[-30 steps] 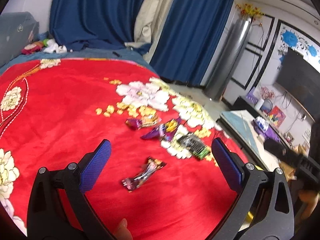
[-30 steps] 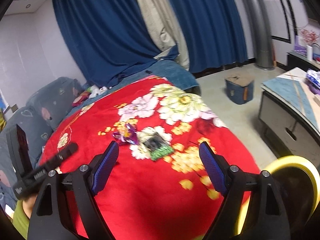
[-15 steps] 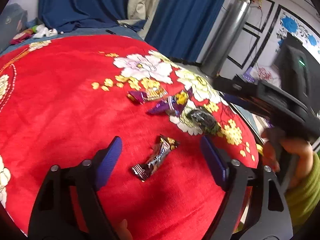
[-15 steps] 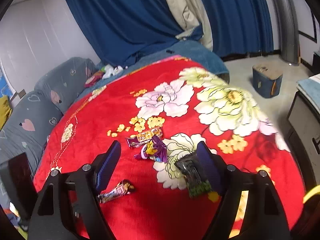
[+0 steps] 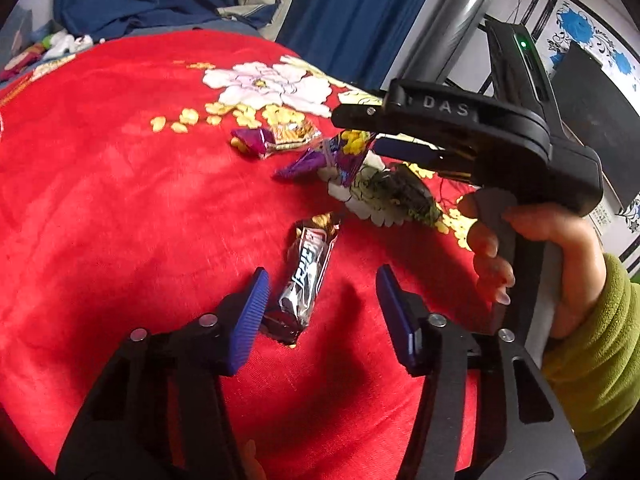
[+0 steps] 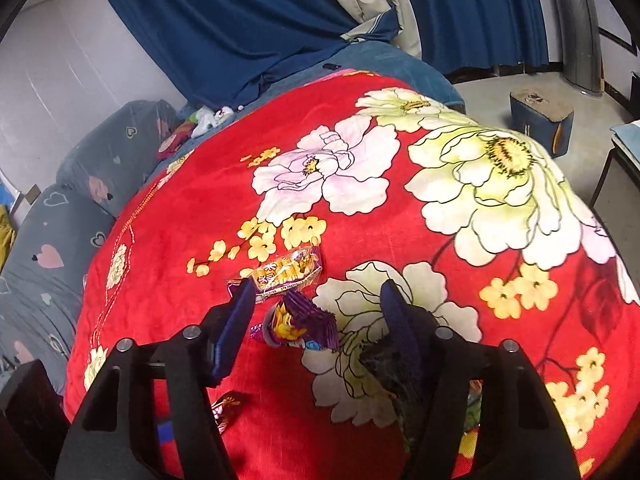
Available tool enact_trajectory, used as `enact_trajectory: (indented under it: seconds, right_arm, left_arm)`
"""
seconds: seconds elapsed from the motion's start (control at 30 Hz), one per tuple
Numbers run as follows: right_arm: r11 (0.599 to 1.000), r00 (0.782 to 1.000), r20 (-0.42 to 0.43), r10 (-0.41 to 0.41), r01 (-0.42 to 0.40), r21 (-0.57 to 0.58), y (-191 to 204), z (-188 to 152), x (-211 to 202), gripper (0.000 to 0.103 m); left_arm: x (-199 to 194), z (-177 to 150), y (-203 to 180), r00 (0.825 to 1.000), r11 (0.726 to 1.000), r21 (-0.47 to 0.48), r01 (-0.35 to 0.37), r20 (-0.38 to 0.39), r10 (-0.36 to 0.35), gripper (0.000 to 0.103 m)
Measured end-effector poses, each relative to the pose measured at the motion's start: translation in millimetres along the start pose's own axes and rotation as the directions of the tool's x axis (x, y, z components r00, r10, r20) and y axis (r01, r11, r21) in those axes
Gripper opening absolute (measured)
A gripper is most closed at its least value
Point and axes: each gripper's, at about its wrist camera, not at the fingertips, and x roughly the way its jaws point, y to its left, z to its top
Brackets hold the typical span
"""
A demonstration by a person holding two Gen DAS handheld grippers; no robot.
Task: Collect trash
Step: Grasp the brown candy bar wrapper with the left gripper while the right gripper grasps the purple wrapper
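My left claw point(image 5: 322, 286) has been closing, not yet gripping, around the bar wrapper point(image 5: 307, 276), long axis pointing away from me; right claw point(image 6: 316, 300) closing unclenched over purple wrapper point(image 6: 300, 322); blanket point(image 5: 120, 208) bare to left

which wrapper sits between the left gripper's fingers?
The dark candy bar wrapper with white lettering, lying alone nearest the camera. The purple wrapper, orange-purple wrapper and black-green wrapper lie farther back.
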Motion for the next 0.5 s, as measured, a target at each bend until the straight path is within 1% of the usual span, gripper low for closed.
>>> enact_trajectory:
  seconds: [0.03, 0.07, 0.1, 0.13, 0.17, 0.23, 0.33, 0.5]
  right_arm:
    - [1.000, 1.000, -0.009, 0.001, -0.001, -0.001, 0.3, 0.1, 3.1, 0.049]
    - [1.000, 1.000, -0.020, 0.003, -0.003, -0.005, 0.6, 0.1, 6.4, 0.035]
    - [1.000, 0.999, -0.032, 0.004, -0.004, -0.012, 1.8, -0.2, 9.7, 0.028]
    - [1.000, 0.999, -0.035, -0.004, 0.003, -0.019, 3.1, -1.4, 11.3, 0.028]
    - [1.000, 1.000, -0.030, -0.008, 0.008, -0.022, 3.8, -2.0, 11.0, 0.027]
    - [0.999, 1.000, -0.021, -0.013, 0.012, -0.032, 6.6, -4.7, 9.3, 0.026]
    - [0.999, 1.000, -0.006, -0.022, 0.021, -0.033, 6.8, -8.4, 5.0, 0.024]
    - [0.999, 0.999, 0.031, -0.017, 0.018, -0.038, 9.8, -10.8, -7.5, 0.022]
  left_arm:
    - [0.3, -0.4, 0.7, 1.000, 1.000, -0.003, 0.000, -0.001, 0.000, 0.040]
    - [0.6, -0.7, 1.0, 1.000, 1.000, -0.005, 0.001, -0.004, -0.001, 0.038]
    - [1.3, -1.4, 1.2, 1.000, 1.000, -0.006, 0.002, -0.008, -0.002, 0.034]
    - [2.3, -2.5, 1.3, 1.000, 1.000, -0.008, 0.003, -0.013, -0.003, 0.030]
    - [3.2, -3.1, 1.9, 1.000, 1.000, -0.008, 0.004, -0.018, -0.004, 0.028]
    - [4.8, -4.6, 3.4, 1.000, 1.000, -0.011, 0.007, -0.029, -0.007, 0.022]
    - [5.3, -4.3, 3.6, 0.999, 1.000, -0.017, 0.015, -0.032, -0.015, 0.016]
    - [8.0, -2.2, 3.5, 0.999, 1.000, -0.012, 0.028, -0.034, -0.029, 0.011]
